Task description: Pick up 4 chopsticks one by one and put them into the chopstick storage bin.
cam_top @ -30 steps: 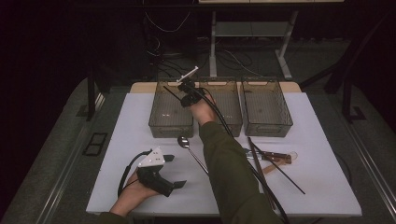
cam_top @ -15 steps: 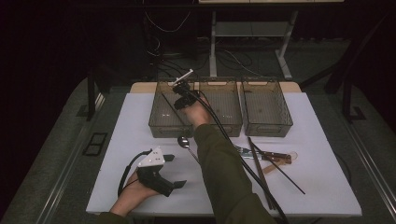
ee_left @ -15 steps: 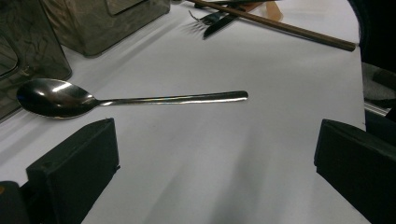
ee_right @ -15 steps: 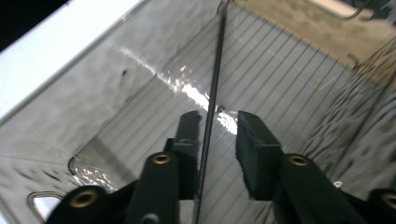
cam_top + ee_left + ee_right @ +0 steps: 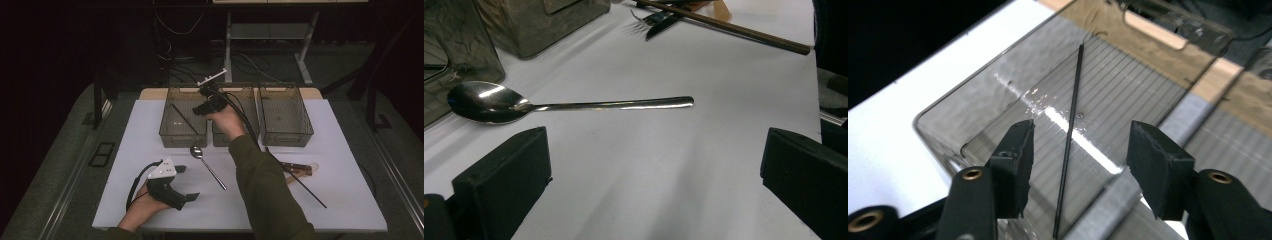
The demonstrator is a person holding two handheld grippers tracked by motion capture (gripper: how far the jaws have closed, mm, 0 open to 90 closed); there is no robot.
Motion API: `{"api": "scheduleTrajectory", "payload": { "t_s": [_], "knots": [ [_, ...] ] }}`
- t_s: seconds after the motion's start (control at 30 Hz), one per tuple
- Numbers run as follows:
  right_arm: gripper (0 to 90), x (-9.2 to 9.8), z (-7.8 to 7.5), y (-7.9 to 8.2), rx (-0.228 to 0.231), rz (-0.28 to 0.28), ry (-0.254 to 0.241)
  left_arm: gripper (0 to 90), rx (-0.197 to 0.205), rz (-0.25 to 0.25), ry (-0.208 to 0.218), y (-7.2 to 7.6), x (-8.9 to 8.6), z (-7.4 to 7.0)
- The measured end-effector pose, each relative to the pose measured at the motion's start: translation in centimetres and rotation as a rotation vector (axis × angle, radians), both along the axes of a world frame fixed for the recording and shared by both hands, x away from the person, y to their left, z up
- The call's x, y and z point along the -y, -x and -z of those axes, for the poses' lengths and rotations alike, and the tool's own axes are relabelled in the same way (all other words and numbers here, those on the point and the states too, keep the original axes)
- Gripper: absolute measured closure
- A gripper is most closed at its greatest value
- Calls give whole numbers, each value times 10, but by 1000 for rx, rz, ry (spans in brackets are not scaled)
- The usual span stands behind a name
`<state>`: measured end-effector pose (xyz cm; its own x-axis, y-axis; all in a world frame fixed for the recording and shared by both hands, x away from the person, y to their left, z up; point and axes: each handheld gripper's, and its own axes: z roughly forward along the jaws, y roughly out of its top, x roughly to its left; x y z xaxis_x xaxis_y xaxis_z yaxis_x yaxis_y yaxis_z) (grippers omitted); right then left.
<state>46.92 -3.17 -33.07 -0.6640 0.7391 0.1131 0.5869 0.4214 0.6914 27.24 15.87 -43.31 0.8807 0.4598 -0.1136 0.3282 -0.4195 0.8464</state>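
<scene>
A thin black chopstick (image 5: pixel 182 118) lies slanted on the floor of the left smoky bin (image 5: pixel 170 136). My right gripper (image 5: pixel 201 107) hovers over that bin's right wall. Its jaws have just been opening and nothing is gripped. In the right gripper view the chopstick (image 5: pixel 1071 130) shows down in the bin, between and below my right gripper (image 5: pixel 1080 150). A steel spoon (image 5: pixel 208 166) lies on the white table. My left gripper (image 5: pixel 188 183) rests on the table at the front left, open and empty. In the left gripper view the spoon (image 5: pixel 574 104) lies just beyond my left gripper (image 5: pixel 654 175).
Two more smoky bins, the middle (image 5: pixel 252 137) and the right (image 5: pixel 285 136), stand beside the left one. On the right of the white mat (image 5: pixel 345 200) lie a second dark chopstick (image 5: pixel 301 184) and brown-handled cutlery (image 5: pixel 296 169). Cables trail from both grippers.
The right gripper's jaws have opened and let go of the black chopstick, which now lies in the left bin. That hand has drawn back to the right and upward. The left hand stayed still.
</scene>
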Motion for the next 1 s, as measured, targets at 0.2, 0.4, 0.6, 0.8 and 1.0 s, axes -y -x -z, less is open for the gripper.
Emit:
{"api": "scheduleTrajectory", "payload": {
  "t_s": [0.2, 0.4, 0.6, 0.8, 1.0],
  "knots": [
    [391, 27, -15, 27, 39, 12, -37, 0, -1, 5, -13, 0, 2, 2],
    [374, 51, -17, 46, 57, 3, -44, 0, -2, 5, -15, 0, 2, 2],
    [358, 74, -10, 60, 57, 4, -47, 0, -4, 4, -19, -1, 1, 2],
    [306, 93, -7, 77, 61, -1, -56, 0, -9, 2, -15, -1, 2, 3],
    [295, 111, -1, 93, 70, -11, -57, 0, -10, 8, -20, -3, 2, 5]
  ]
}}
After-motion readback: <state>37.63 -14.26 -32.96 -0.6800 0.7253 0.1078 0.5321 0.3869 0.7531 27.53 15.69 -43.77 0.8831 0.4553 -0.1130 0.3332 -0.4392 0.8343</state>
